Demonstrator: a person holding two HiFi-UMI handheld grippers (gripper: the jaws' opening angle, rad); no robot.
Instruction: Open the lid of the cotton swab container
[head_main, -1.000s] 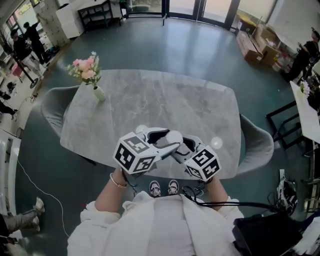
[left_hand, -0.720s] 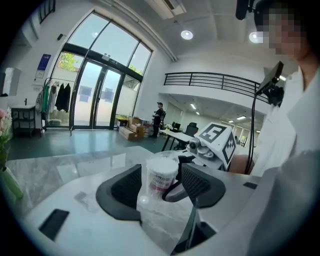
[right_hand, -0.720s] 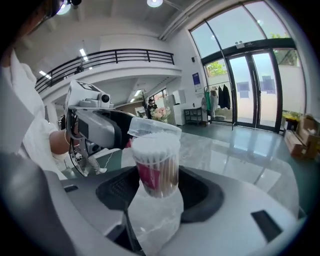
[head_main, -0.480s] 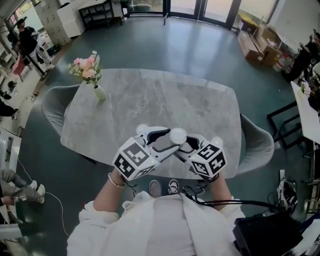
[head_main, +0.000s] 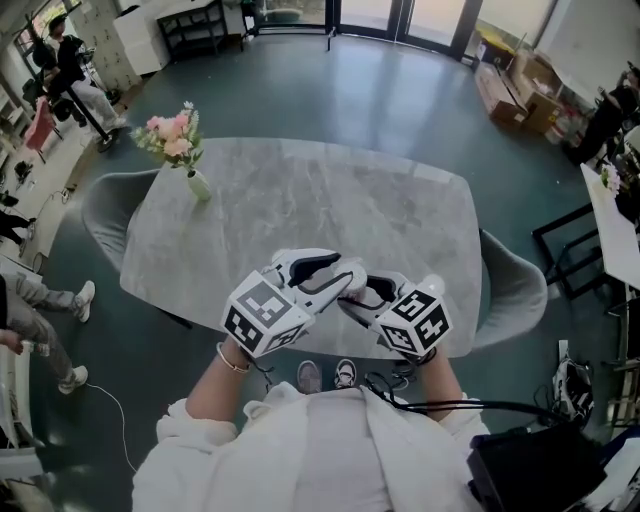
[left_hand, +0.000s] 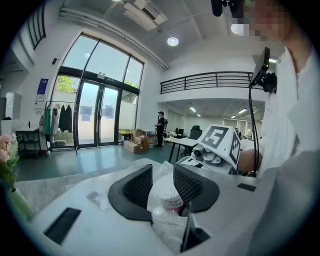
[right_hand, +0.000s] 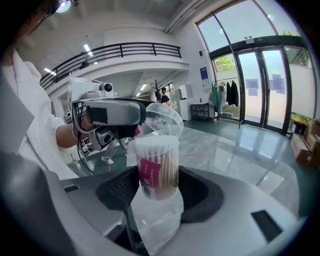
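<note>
The cotton swab container (right_hand: 156, 167) is a clear tube of swabs with a red label, standing upright between the pads of my right gripper (right_hand: 157, 187), which is shut on it. Its clear domed lid (right_hand: 164, 120) is tilted up off the tube's top. My left gripper (left_hand: 162, 182) comes in from the left, and its jaws have just been closing with the lid (left_hand: 162, 172) between them, the pads now touching it. In the head view both grippers (head_main: 335, 285) (head_main: 362, 297) meet over the table's near edge.
The grey marble table (head_main: 300, 200) carries a small vase of pink flowers (head_main: 178, 148) at its far left corner. A grey chair (head_main: 103, 215) stands at the left side and another (head_main: 515, 285) at the right. People move about at the far left of the room.
The left gripper's jaws have narrowed onto the lid and the gripper has rolled a little. The round white top, plainly seen half a second ago, is now partly covered. The right gripper stayed put.
</note>
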